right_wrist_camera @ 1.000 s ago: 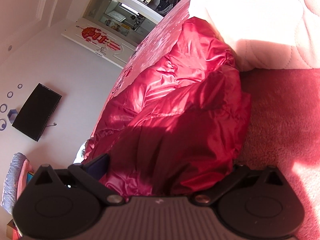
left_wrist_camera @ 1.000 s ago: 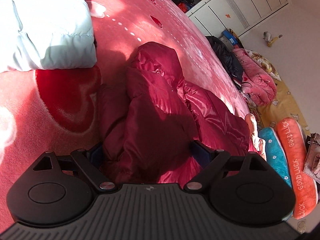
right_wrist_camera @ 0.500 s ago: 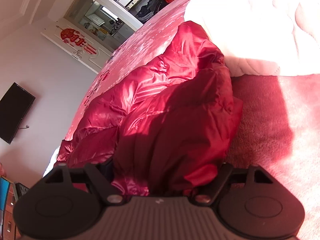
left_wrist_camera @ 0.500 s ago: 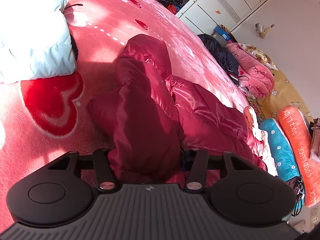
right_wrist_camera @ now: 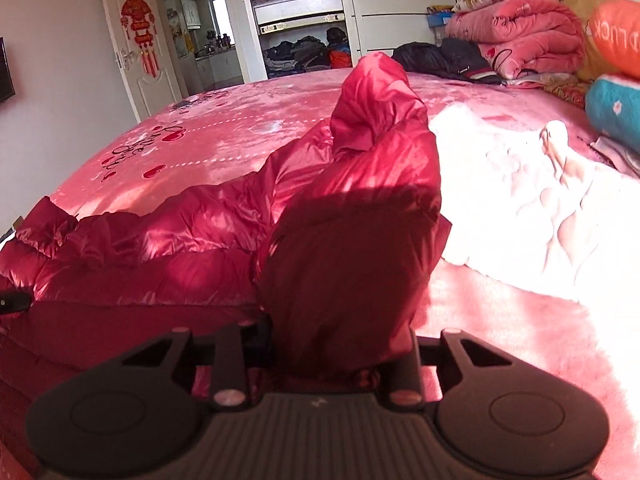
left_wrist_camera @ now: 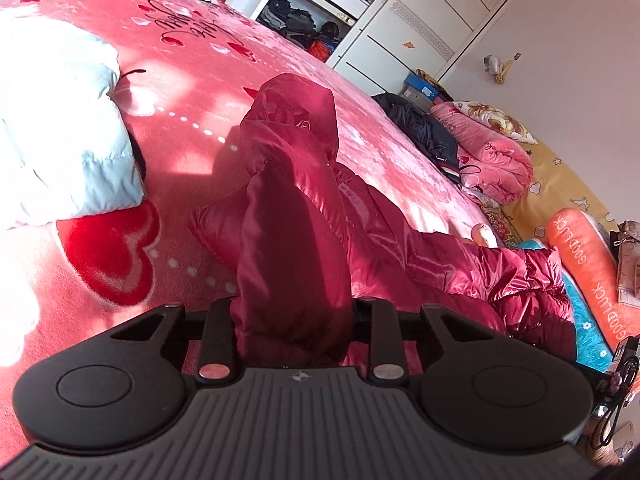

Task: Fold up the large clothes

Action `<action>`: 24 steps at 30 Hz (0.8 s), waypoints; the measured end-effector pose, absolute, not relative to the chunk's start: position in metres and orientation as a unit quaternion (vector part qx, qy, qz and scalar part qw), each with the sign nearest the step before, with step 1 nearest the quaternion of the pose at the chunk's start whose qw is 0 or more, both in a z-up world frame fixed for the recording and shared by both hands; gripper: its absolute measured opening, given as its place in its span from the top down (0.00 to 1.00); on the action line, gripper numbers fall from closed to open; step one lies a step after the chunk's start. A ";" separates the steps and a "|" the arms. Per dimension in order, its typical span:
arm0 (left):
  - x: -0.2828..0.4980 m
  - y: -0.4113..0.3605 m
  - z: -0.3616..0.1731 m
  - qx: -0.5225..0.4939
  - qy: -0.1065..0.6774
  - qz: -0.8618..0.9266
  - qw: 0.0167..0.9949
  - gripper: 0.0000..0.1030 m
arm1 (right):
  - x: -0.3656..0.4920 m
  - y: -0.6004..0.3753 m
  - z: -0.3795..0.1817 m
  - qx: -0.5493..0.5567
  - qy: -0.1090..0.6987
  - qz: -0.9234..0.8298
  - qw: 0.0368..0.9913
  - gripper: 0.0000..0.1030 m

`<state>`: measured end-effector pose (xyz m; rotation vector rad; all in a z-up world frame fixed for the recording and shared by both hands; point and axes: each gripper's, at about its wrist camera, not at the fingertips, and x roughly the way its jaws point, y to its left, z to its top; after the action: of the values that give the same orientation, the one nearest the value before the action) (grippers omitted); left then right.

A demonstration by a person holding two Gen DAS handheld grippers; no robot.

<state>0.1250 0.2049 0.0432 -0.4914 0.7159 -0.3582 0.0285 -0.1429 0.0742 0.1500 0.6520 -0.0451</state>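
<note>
Left wrist view: the left gripper (left_wrist_camera: 294, 320), its jaws just drawn in, clamps a bunched fold of the dark red puffer jacket (left_wrist_camera: 296, 248) at 6 o'clock; the garment trails to 3 o'clock over the pink bedspread (left_wrist_camera: 224, 64). A pale blue quilt (left_wrist_camera: 68, 140) sits at 9 o'clock, with bare bedspread between it and the jacket.

Right wrist view: the right gripper (right_wrist_camera: 340, 354), jaws likewise just closed, grips another jacket (right_wrist_camera: 352, 240) fold, raised into a peak at centre. A white quilt (right_wrist_camera: 540, 216) lies at 3 o'clock; open bedspread (right_wrist_camera: 224, 136) stretches toward 11 o'clock.
</note>
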 end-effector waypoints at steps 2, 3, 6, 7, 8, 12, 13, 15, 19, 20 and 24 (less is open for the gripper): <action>0.121 0.207 0.049 -0.233 0.332 -0.176 0.897 0.70 | 0.026 -0.140 0.083 0.056 0.305 -0.025 0.950 0.73; 0.119 0.209 0.051 -0.232 0.326 -0.176 0.899 0.71 | 0.025 -0.136 0.087 0.045 0.297 -0.025 0.953 0.74; 0.114 0.218 0.058 -0.237 0.307 -0.172 0.905 0.71 | 0.024 -0.121 0.101 0.019 0.274 -0.020 0.961 0.75; 0.112 0.223 0.060 -0.241 0.301 -0.169 0.907 0.71 | 0.026 -0.116 0.106 0.014 0.266 -0.018 0.964 0.75; 0.110 0.228 0.063 -0.244 0.294 -0.165 0.909 0.71 | 0.027 -0.110 0.113 0.007 0.258 -0.015 0.966 0.76; 0.098 0.245 0.081 -0.245 0.251 -0.149 0.925 0.71 | 0.037 -0.087 0.141 -0.018 0.220 0.002 0.975 0.76; 0.093 0.251 0.086 -0.250 0.237 -0.143 0.928 0.71 | 0.040 -0.080 0.149 -0.024 0.210 0.008 0.977 0.76; 0.084 0.263 0.095 -0.259 0.210 -0.126 0.934 0.71 | 0.048 -0.066 0.164 -0.030 0.190 0.023 0.981 0.76; 0.061 0.297 0.115 -0.275 0.152 -0.077 0.946 0.71 | 0.073 -0.030 0.191 -0.043 0.161 0.070 0.983 0.76; 0.056 0.305 0.118 -0.277 0.140 -0.064 0.948 0.71 | 0.080 -0.022 0.195 -0.045 0.157 0.080 0.983 0.76; 0.031 0.346 0.130 -0.291 0.092 0.010 0.952 0.70 | 0.115 0.029 0.215 -0.046 0.138 0.140 0.979 0.76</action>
<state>0.0310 0.3459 0.1302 -0.5914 0.1878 0.0213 0.1149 0.0293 0.2146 -0.0926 0.2777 0.2810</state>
